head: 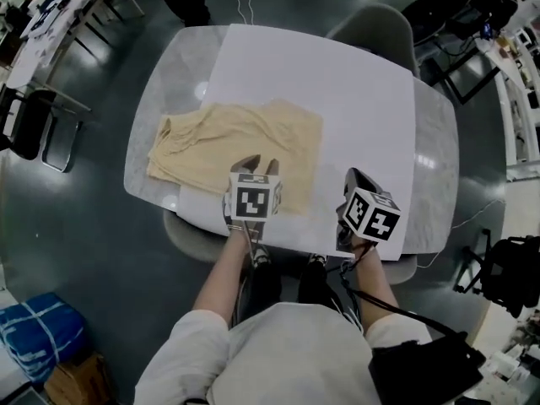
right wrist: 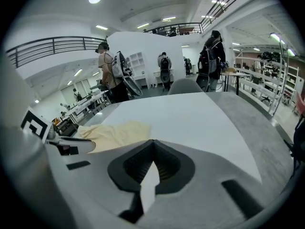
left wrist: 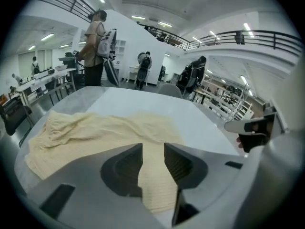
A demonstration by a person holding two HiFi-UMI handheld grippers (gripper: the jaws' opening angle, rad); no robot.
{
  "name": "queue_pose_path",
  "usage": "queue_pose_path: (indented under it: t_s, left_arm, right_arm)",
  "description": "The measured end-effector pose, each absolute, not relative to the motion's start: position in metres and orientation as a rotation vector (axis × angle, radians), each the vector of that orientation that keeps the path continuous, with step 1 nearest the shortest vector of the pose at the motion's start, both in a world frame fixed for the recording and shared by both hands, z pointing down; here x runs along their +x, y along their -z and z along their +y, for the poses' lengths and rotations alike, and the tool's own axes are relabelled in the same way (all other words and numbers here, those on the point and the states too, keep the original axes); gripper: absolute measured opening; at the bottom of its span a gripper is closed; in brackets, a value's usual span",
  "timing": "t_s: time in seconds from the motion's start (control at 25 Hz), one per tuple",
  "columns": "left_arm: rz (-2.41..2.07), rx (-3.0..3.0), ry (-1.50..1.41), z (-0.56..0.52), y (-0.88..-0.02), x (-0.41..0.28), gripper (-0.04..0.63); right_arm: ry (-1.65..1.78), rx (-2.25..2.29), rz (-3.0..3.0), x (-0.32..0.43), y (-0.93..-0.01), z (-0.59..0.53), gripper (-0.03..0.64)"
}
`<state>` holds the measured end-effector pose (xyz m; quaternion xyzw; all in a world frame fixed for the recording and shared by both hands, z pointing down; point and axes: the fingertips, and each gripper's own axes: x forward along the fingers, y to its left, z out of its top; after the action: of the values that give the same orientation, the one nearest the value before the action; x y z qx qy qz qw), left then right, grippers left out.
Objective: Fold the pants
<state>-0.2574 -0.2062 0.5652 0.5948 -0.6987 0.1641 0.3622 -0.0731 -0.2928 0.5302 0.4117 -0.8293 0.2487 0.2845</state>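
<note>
Cream pants point(head: 236, 142) lie flattened and partly folded on the left half of a white sheet point(head: 337, 99) that covers the grey table point(head: 434, 159). My left gripper point(head: 253, 167) hovers over the near right corner of the pants. In the left gripper view its jaws point(left wrist: 153, 147) stand apart, and the pants point(left wrist: 95, 132) show through the gap, lying flat on the table below. My right gripper point(head: 354, 178) is over bare sheet to the right of the pants. Its fingertips point(right wrist: 152, 142) meet with nothing between them, and the pants point(right wrist: 116, 133) lie off to its left.
A grey chair point(head: 375, 24) stands at the table's far side. Another chair point(head: 34, 125) and a cluttered bench are at the left. A blue bag point(head: 38, 336) sits on the floor near left. People stand beyond the table point(left wrist: 95, 46).
</note>
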Motion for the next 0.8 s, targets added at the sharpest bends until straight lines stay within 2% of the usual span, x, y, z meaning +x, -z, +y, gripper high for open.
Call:
queue_pose_path:
  t_s: [0.2, 0.36, 0.8]
  left_arm:
    - [-1.716, 1.589, -0.563, -0.248, -0.587, -0.178, 0.12]
    - [-1.663, 1.621, -0.663, -0.265, -0.606, -0.14, 0.12]
    - [-1.664, 1.492, -0.792, -0.292, -0.652, -0.132, 0.12]
  right_arm:
    - [-0.719, 1.123, -2.191, -0.01, -0.543, -0.312, -0.008]
    - [-0.769, 1.123, -2.165, 0.022, -0.564, -0.318, -0.008]
    - [-0.789, 1.012, -2.182, 0.029, -0.596, -0.333, -0.008]
